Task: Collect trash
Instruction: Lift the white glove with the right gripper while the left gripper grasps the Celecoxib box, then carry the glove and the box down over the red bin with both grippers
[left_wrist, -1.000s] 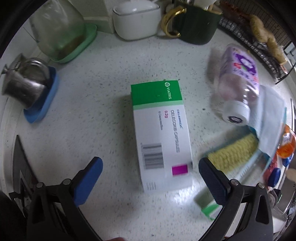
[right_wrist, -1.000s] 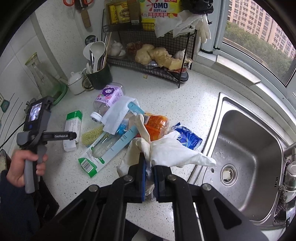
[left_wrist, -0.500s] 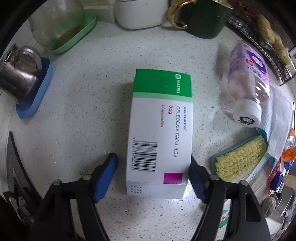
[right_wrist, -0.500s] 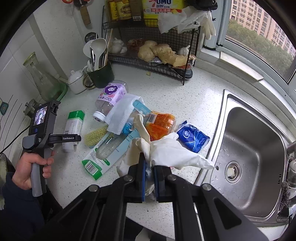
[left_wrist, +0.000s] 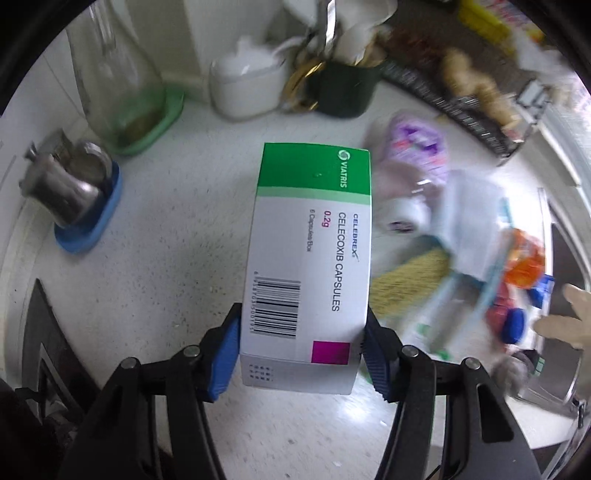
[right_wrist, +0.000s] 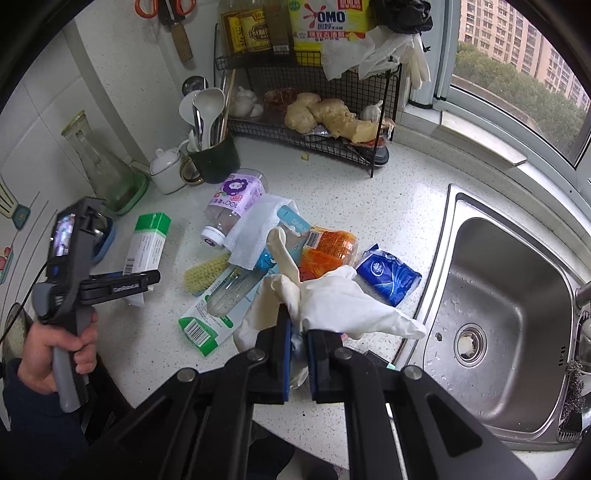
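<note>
Left wrist view: left tongs (left_wrist: 301, 350) have just been closing and now clamp the medicine box (left_wrist: 310, 258); right tongs (right_wrist: 297, 354), pinched together, hold a glove (right_wrist: 343, 299); most litter remains on the counter (right_wrist: 369, 206).

Left claw (left_wrist: 301, 349), jaws just closing, clamps the medicine box (left_wrist: 310, 254) by its near end; beyond it, the speckled tabletop (left_wrist: 177, 229) blurs past.

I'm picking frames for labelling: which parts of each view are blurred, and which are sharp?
Left wrist view: the green-and-white cardboard medicine box is sharp, its print readable, while the worktop litter to its right is smeared. Right wrist view: sharp throughout, with fisheye bending at the edges.
</note>
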